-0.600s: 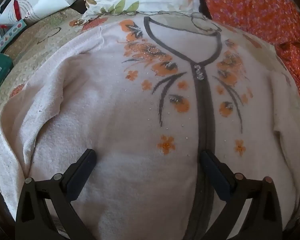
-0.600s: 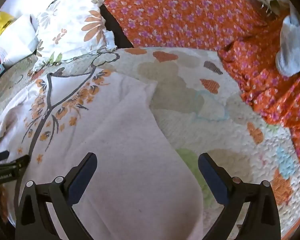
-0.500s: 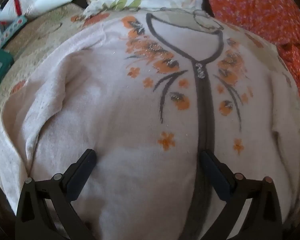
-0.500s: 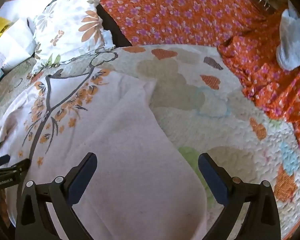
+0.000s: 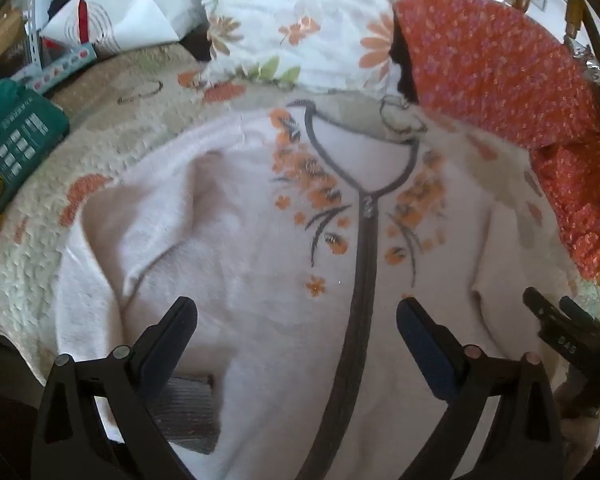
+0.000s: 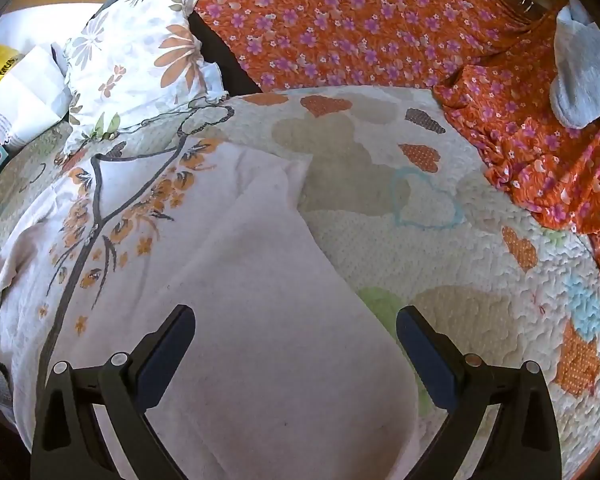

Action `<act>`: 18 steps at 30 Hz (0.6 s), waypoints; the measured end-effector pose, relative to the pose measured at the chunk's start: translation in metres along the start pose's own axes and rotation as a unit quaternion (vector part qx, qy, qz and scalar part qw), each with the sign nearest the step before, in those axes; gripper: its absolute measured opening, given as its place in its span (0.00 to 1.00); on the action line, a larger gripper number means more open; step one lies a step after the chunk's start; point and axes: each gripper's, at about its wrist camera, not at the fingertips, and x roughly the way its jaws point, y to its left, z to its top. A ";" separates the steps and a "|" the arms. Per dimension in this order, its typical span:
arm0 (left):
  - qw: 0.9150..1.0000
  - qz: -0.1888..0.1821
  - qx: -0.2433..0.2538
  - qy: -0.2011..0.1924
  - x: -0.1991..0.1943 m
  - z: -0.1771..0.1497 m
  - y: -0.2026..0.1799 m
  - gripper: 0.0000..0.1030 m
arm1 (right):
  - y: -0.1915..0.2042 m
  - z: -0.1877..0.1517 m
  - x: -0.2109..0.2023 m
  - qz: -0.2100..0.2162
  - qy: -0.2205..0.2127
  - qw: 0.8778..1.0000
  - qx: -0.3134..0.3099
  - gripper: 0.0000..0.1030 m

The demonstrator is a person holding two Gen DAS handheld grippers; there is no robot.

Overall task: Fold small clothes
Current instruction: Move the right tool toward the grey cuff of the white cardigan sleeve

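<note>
A pale pink small cardigan [image 5: 236, 264] with orange flowers and a dark grey front band lies spread face up on a quilted bedspread [image 6: 420, 240]. My left gripper [image 5: 296, 320] is open and empty above its lower front, the band just inside the right finger. A grey cuff [image 5: 188, 412] shows under the left finger. My right gripper [image 6: 296, 328] is open and empty above the cardigan's right sleeve [image 6: 268, 320], which lies along the body. The right gripper's body shows at the left wrist view's right edge [image 5: 568, 332].
A floral white pillow [image 5: 300, 20] and an orange flowered cloth [image 6: 360, 20] lie behind the cardigan. A green box [image 5: 16, 136], a white bag [image 5: 120, 12] and other items crowd the left. A grey garment [image 6: 580, 76] lies far right.
My left gripper has pulled back and up, so more of the cardigan, the pillow and the grey cuff show. My right gripper has shifted only slightly. Both stay open.
</note>
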 end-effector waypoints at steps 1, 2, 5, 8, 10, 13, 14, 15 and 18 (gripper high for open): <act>1.000 0.002 0.003 -0.006 -0.003 -0.004 -0.003 0.97 | 0.001 -0.001 -0.001 -0.001 -0.002 1.000 -0.002 0.99; 1.000 0.002 0.008 -0.010 -0.005 -0.003 -0.004 0.97 | 0.001 -0.001 -0.001 -0.001 -0.004 1.000 -0.003 0.99; 1.000 -0.001 0.025 -0.019 -0.010 -0.007 -0.013 0.97 | 0.002 -0.003 -0.002 -0.003 -0.007 1.000 -0.005 0.99; 0.999 -0.011 0.027 -0.020 -0.012 -0.011 -0.016 0.97 | 0.001 -0.006 -0.001 -0.007 -0.005 1.000 -0.005 0.99; 1.000 -0.018 0.018 -0.016 -0.012 -0.011 -0.013 0.97 | 0.000 -0.006 0.000 -0.008 -0.003 1.000 -0.003 0.99; 1.000 -0.018 -0.001 -0.013 -0.012 -0.010 -0.003 0.97 | -0.003 -0.007 0.000 -0.009 -0.002 1.000 0.000 0.99; 1.000 -0.018 -0.006 -0.014 -0.012 -0.011 0.000 0.97 | -0.005 -0.007 0.000 -0.008 -0.001 1.000 0.003 0.98; 1.000 -0.017 -0.011 -0.014 -0.012 -0.011 0.003 0.97 | -0.007 -0.006 -0.002 -0.003 -0.001 1.000 0.006 0.96; 1.000 -0.015 -0.019 -0.016 -0.014 -0.011 0.018 0.97 | -0.024 0.005 -0.011 0.020 -0.006 0.999 0.030 0.93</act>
